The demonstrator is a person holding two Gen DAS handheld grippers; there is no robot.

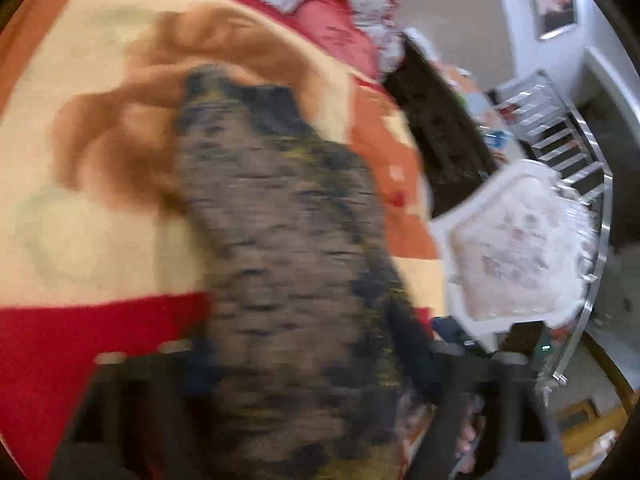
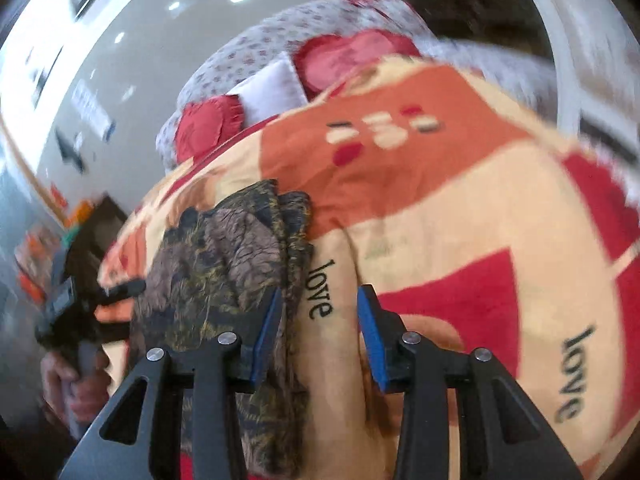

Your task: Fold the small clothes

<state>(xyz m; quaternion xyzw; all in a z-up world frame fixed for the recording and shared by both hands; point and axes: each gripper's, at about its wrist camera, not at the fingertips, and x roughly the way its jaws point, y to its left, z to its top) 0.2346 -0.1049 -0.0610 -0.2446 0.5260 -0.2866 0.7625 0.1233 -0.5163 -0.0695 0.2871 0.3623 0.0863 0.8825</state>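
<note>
Here, garment [image 2: 224, 264] beside right gripper's [image 2: 318, 328] parted fingers [image 2: 267, 330].

Our right tongs [image 2: 318, 328] hang parted over the bed's blanket [image 2: 460, 216], nothing between the blue pads [image 2: 266, 336]. The brown patterned garment [image 2: 224, 264] lies bunched beside them; our left tongs [image 2: 120, 290] touch its far edge.

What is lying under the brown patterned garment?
The brown patterned garment lies on a blanket in cream, orange and red, printed with "love". What the blanket shows beneath the cloth is covered, and so is whatever the blanket itself covers.
</note>
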